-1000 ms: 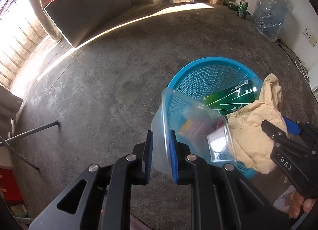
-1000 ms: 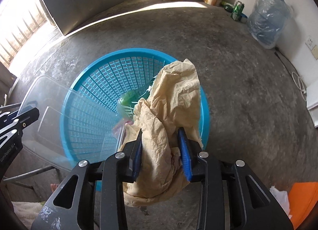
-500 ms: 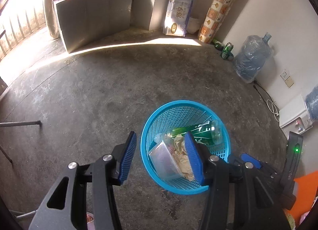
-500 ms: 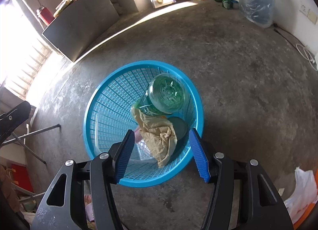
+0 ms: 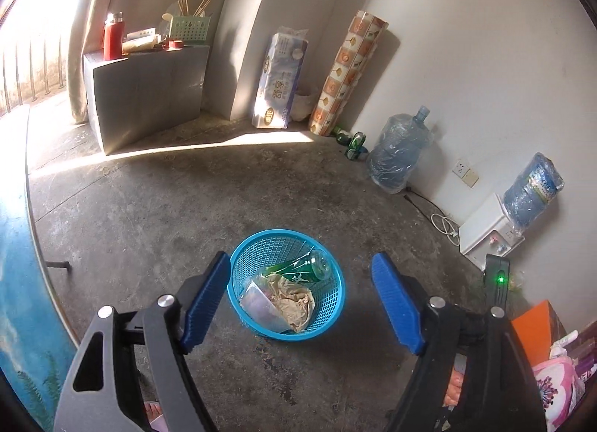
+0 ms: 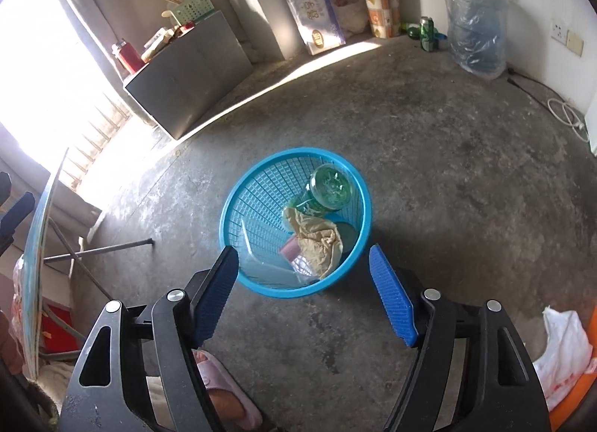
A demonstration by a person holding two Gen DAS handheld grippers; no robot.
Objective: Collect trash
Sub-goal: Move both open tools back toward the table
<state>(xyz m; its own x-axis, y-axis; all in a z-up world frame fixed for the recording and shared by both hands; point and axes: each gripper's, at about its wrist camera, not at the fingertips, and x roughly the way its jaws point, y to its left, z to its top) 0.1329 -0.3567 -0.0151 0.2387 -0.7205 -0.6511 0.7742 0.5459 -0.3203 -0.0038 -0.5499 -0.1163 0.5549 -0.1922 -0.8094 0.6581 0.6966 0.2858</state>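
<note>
A blue mesh basket (image 5: 328,323) stands on the concrete floor; it also shows in the right wrist view (image 6: 238,208). Inside lie a green bottle (image 5: 302,269), a crumpled tan paper (image 5: 294,299) and a clear plastic container (image 5: 257,307). The right wrist view shows the same bottle (image 6: 330,187), paper (image 6: 317,239) and container (image 6: 265,256). My left gripper (image 5: 300,305) is open and empty, held high above the basket. My right gripper (image 6: 304,290) is open and empty, also raised above the basket's near rim.
A grey cabinet (image 5: 145,84) stands at the back left. A tissue pack (image 5: 278,84), a patterned roll (image 5: 347,73), cans (image 5: 354,142) and a water jug (image 5: 399,152) line the far wall. A water dispenser (image 5: 488,230) and cable (image 5: 444,223) are at the right. A folding table's leg (image 6: 97,251) is at the left.
Both grippers let go: the clear container and the tan paper dropped into the basket. Both grippers opened wide and rose well above the basket.
</note>
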